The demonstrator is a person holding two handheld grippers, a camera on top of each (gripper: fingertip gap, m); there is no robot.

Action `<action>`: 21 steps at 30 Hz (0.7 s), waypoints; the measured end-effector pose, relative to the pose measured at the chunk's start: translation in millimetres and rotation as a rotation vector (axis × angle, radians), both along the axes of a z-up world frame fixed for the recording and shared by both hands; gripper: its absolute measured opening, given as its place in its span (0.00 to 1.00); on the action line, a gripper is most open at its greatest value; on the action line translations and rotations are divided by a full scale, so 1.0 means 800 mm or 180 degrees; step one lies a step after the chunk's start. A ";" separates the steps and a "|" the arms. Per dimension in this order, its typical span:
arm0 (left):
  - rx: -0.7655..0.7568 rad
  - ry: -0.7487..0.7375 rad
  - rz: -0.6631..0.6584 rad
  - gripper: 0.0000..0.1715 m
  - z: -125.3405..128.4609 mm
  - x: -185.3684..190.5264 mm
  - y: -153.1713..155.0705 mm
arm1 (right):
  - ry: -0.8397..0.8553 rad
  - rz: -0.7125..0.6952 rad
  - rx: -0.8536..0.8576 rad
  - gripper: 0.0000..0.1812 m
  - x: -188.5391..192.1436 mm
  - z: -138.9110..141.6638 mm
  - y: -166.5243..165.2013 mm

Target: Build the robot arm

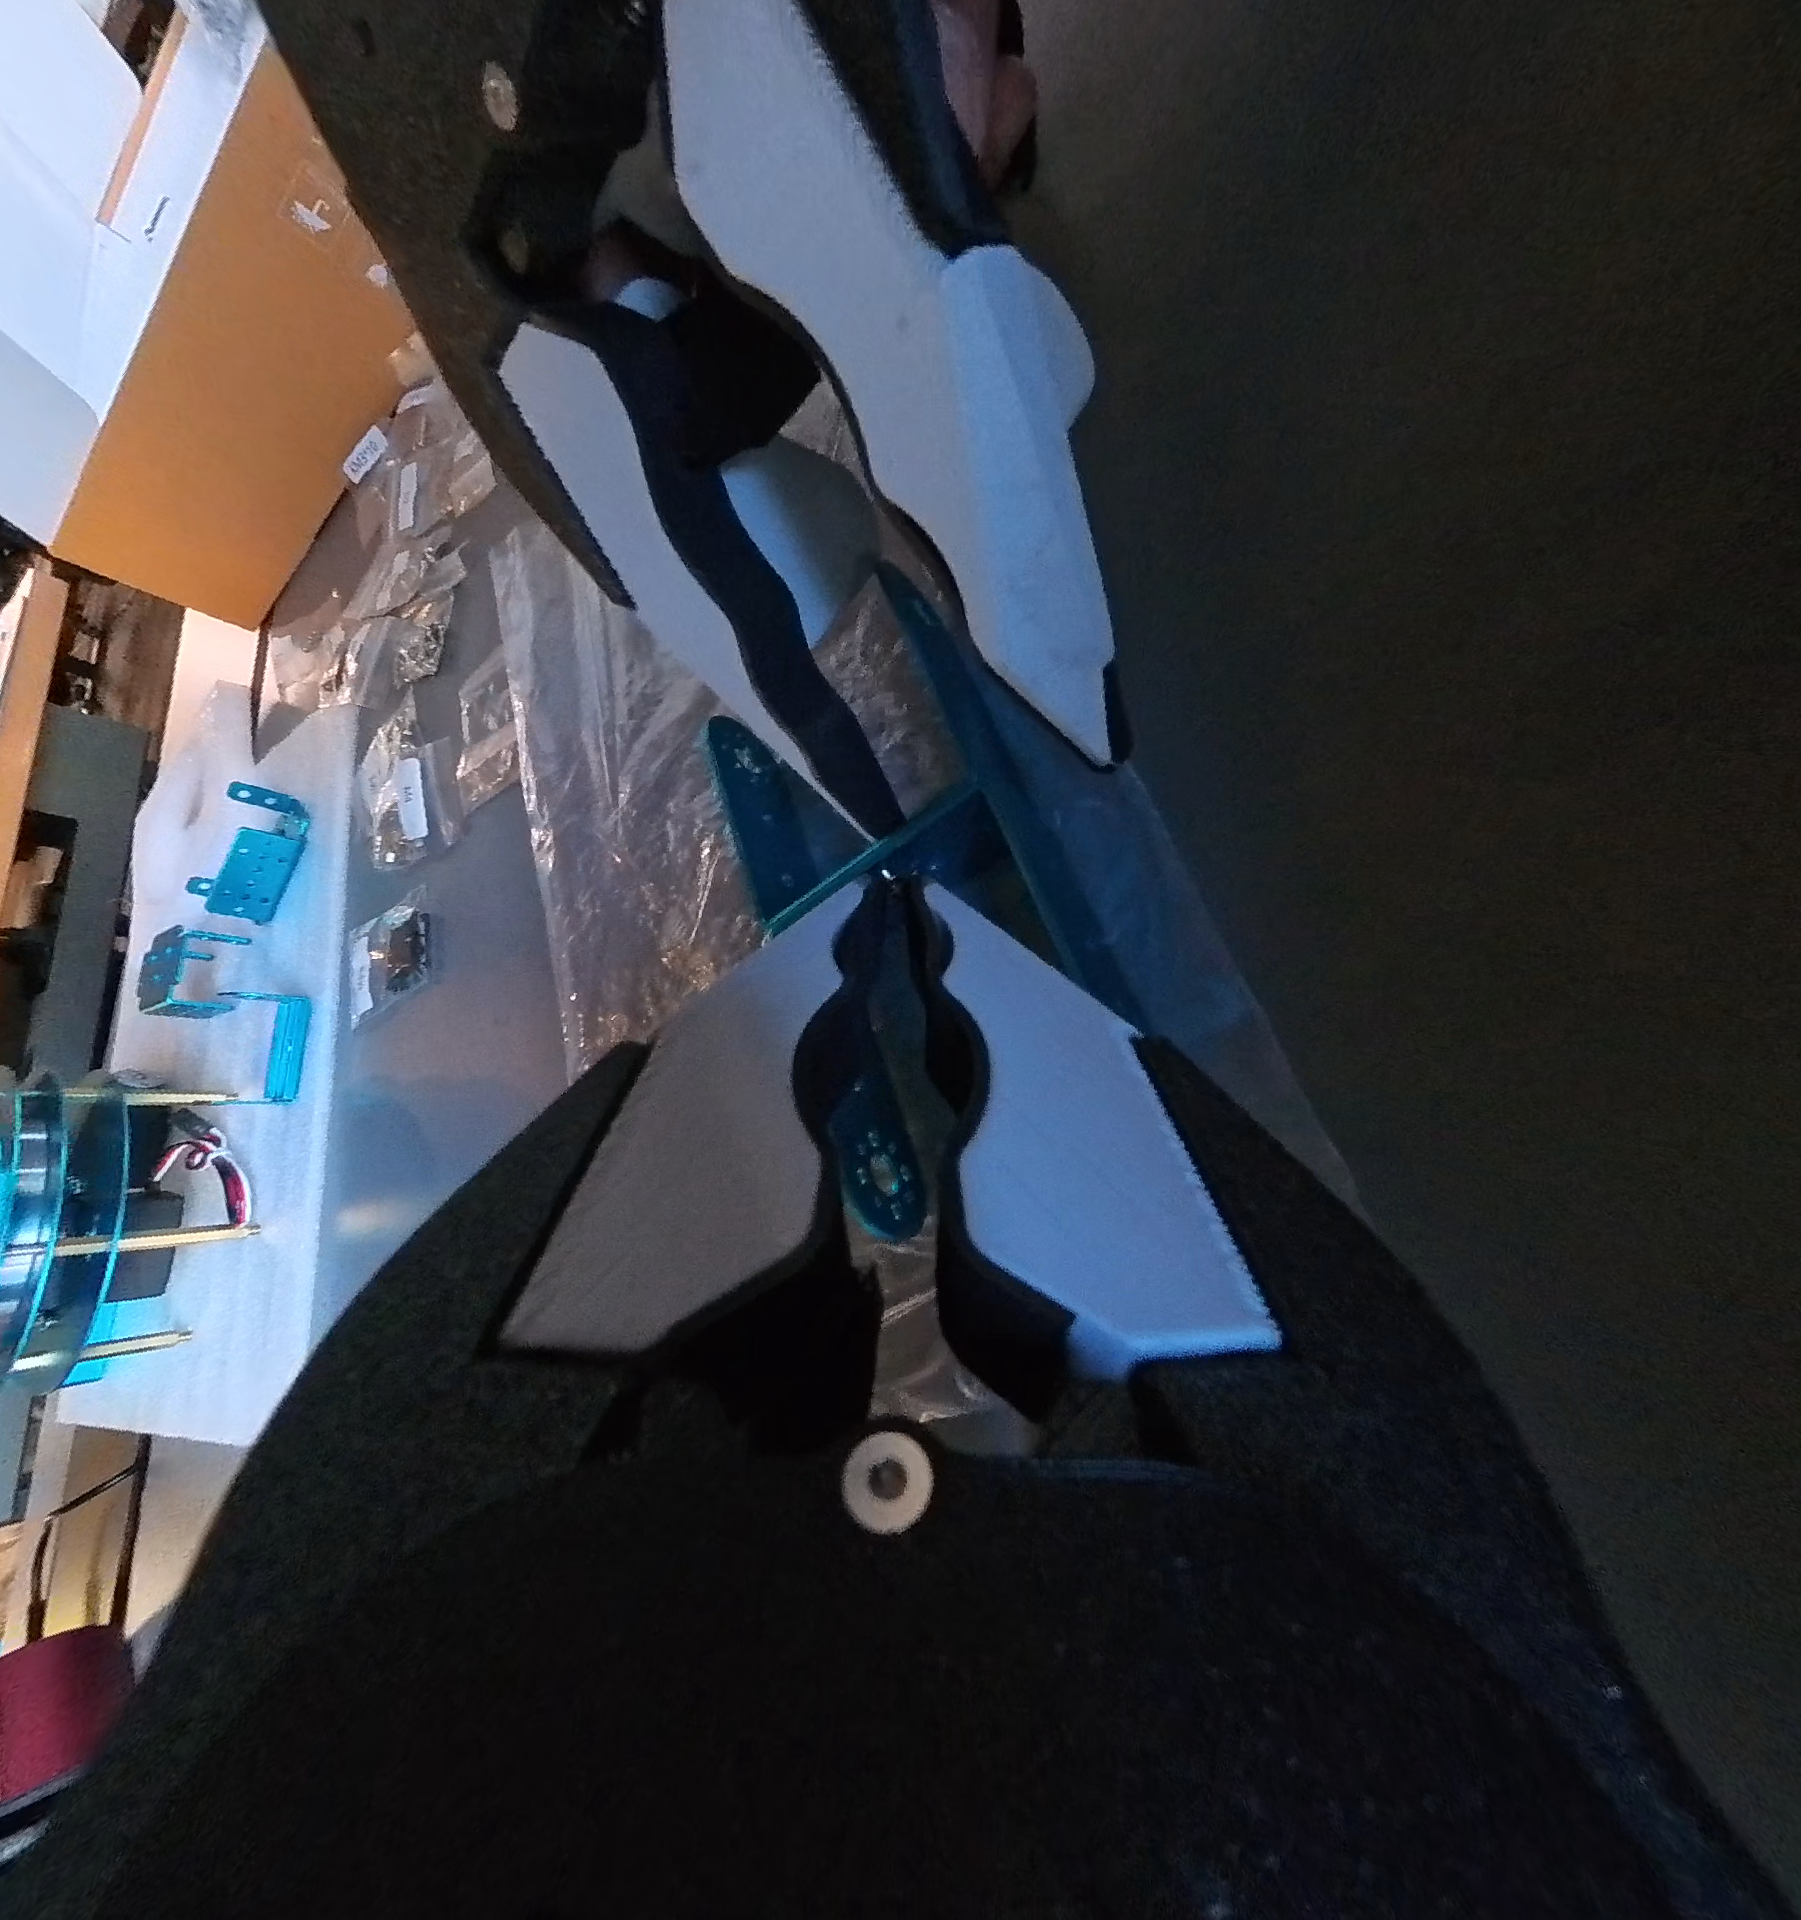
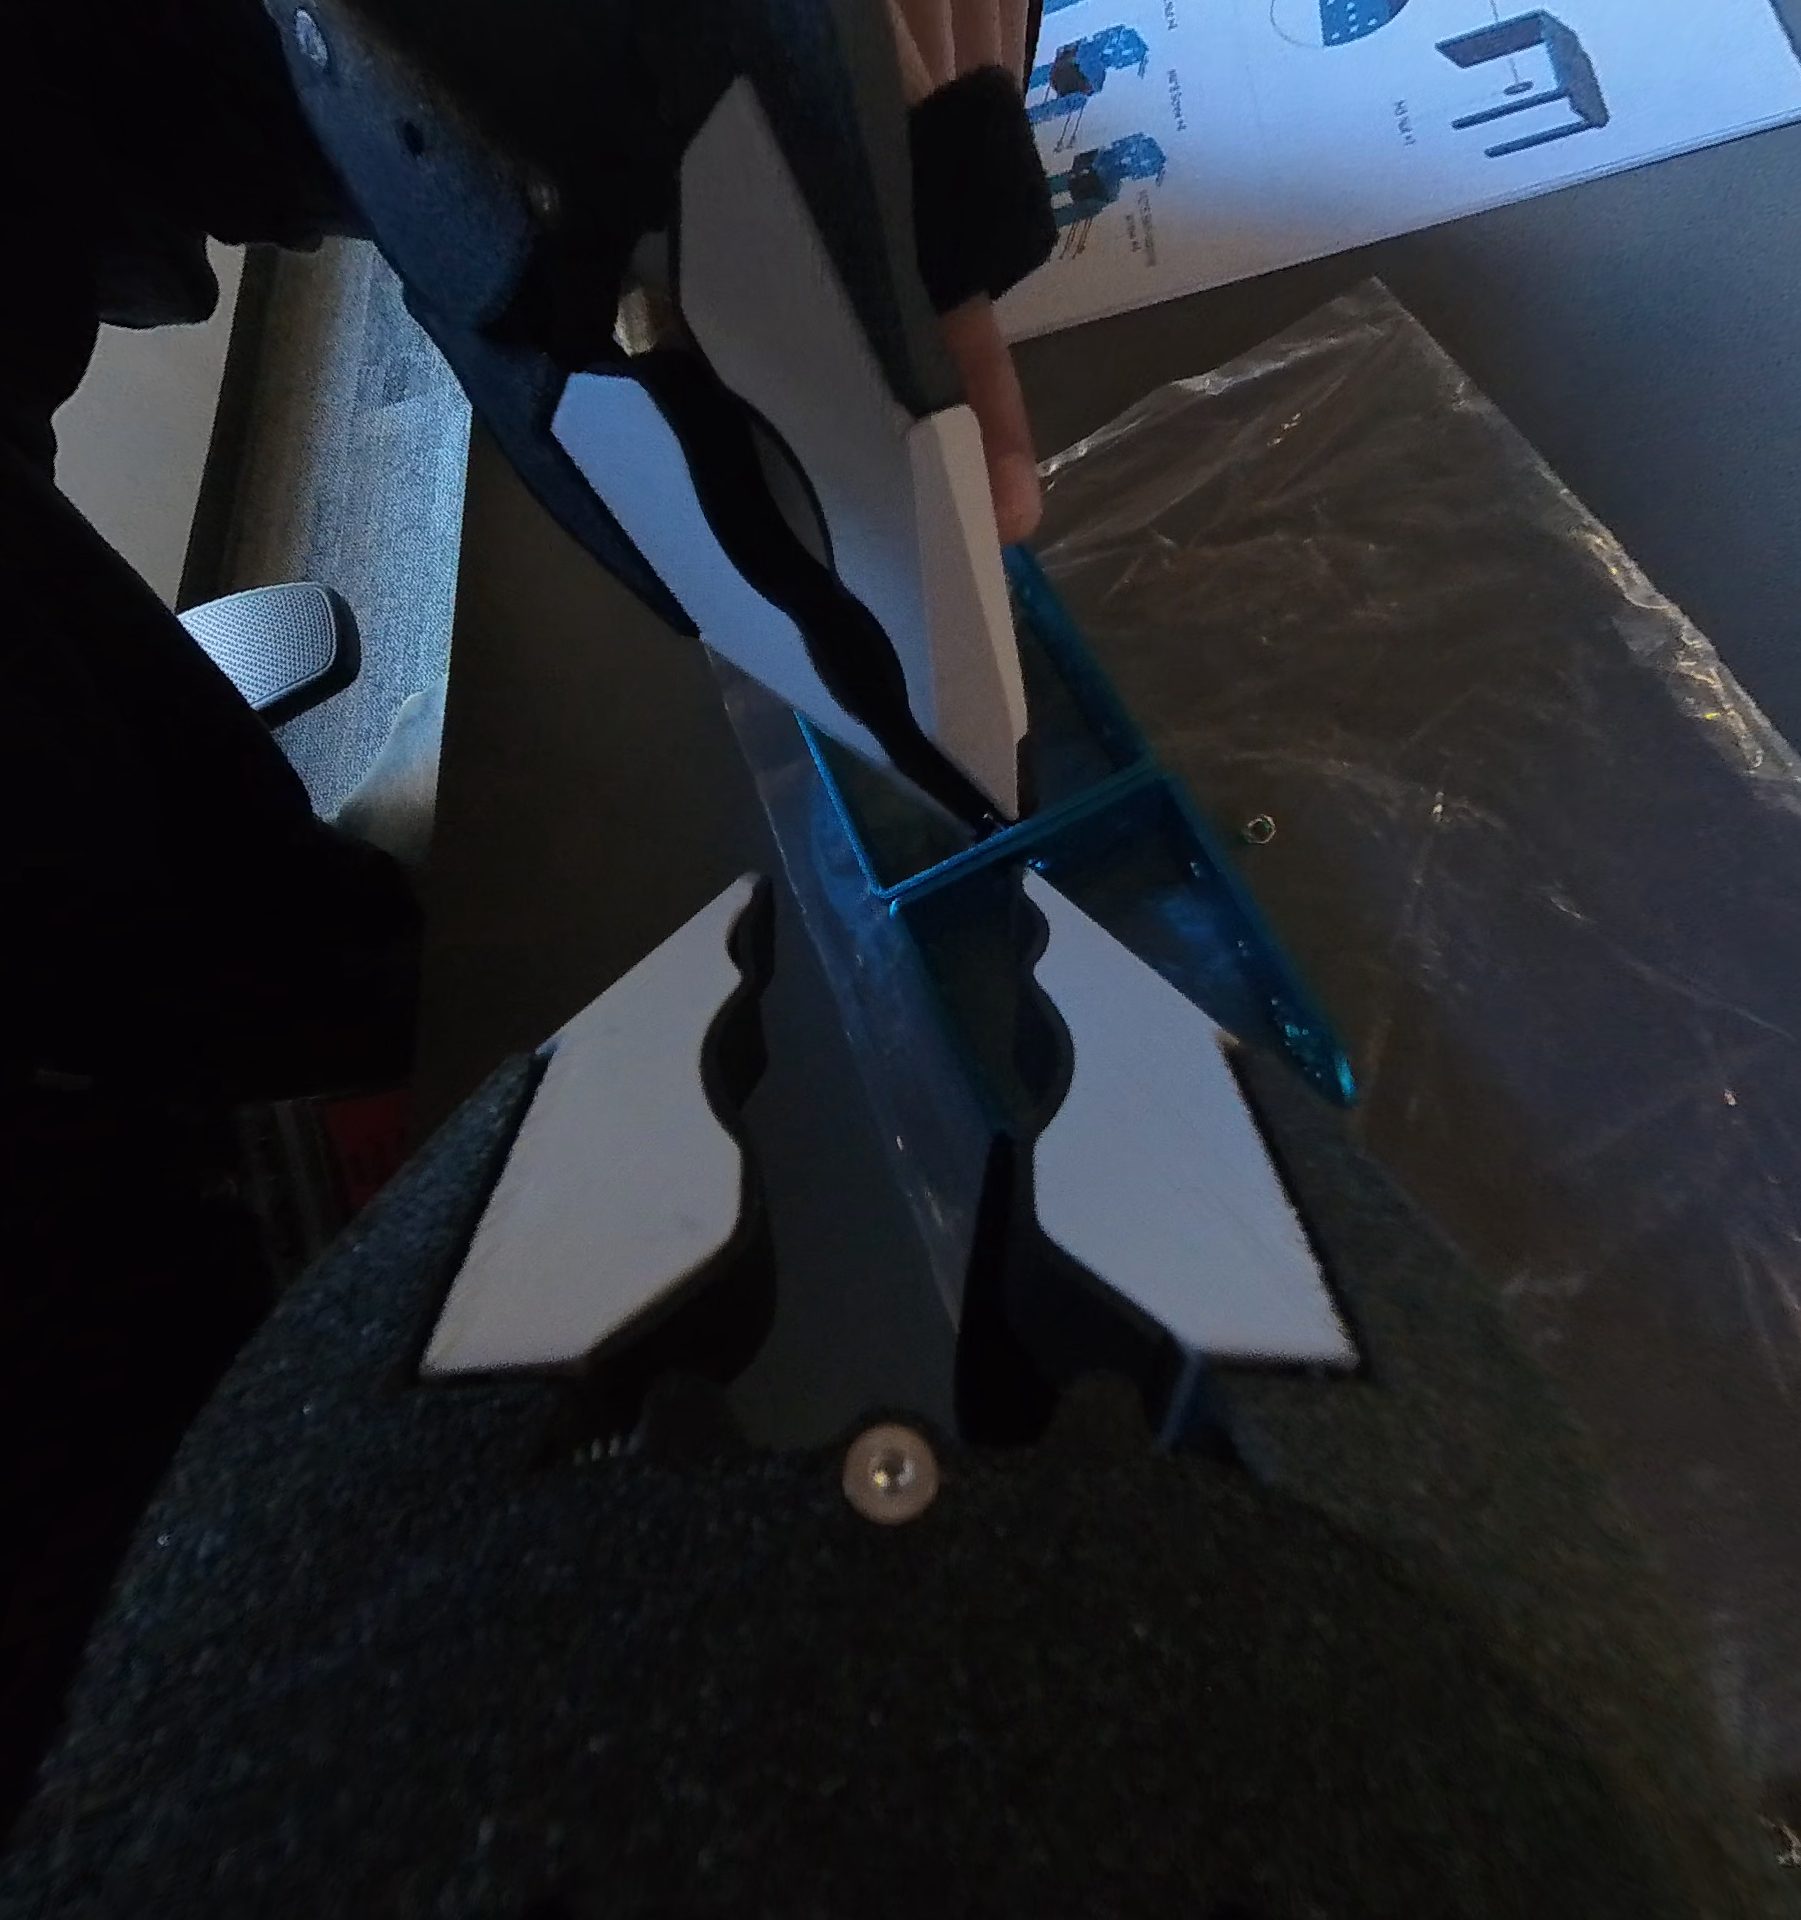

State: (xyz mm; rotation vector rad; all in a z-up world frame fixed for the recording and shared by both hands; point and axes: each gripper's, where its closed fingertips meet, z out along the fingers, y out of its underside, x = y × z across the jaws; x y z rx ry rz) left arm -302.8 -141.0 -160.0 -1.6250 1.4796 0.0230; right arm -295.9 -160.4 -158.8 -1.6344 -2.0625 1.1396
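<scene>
Left wrist view: the left gripper [image 1: 891, 894] has its two white fingers closed together at the tips on a blue metal bracket [image 1: 880, 1158], a flat anodised strip with a rounded end pierced by a ring of small holes, which lies in the narrow gap between the fingers. At the tips it meets a thin cross-plate of the same blue part [image 1: 875, 847], held above the dark table [image 1: 1498, 727]. The right gripper [image 1: 963, 769] comes in from the top, its fingers drawn together on the far side of that part. Behind lies one crinkled clear plastic bag [image 1: 615, 748]. On a white foam sheet [image 1: 241, 1226] to the left stand three smaller blue brackets [image 1: 252, 862] and one round blue assembly [image 1: 34, 1236] with brass standoffs (red and black wires trail from it). Several small parts bags [image 1: 397, 790] lie beyond, beside one cardboard box [image 1: 221, 343]. Right wrist view: the right gripper [image 2: 984, 894] is clamped on the blue metal bracket [image 2: 979, 997], one long strip running down between its fingers, with a cross-plate and a second perforated strip [image 2: 1218, 914] standing out to the right. The left gripper [image 2: 1000, 810] meets the part from above, tips shut on it; a bare fingertip [image 2: 1010, 457] of the holding hand shows beside it. One clear bag [image 2: 1447, 779] covers the table, one small nut [image 2: 1260, 827] rests on it, and one printed instruction sheet [image 2: 1395, 156] lies beyond.
</scene>
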 end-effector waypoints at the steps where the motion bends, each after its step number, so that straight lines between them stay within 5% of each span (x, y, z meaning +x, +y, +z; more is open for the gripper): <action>1: 0.0007 0.0003 -0.0017 0.01 0.000 0.000 -0.001 | 0.0000 0.0002 0.0001 0.24 0.000 0.000 0.000; 21: -0.0026 -0.0085 -0.0064 0.01 -0.001 0.001 0.002 | 0.0005 -0.0017 -0.0035 0.23 -0.001 -0.002 0.004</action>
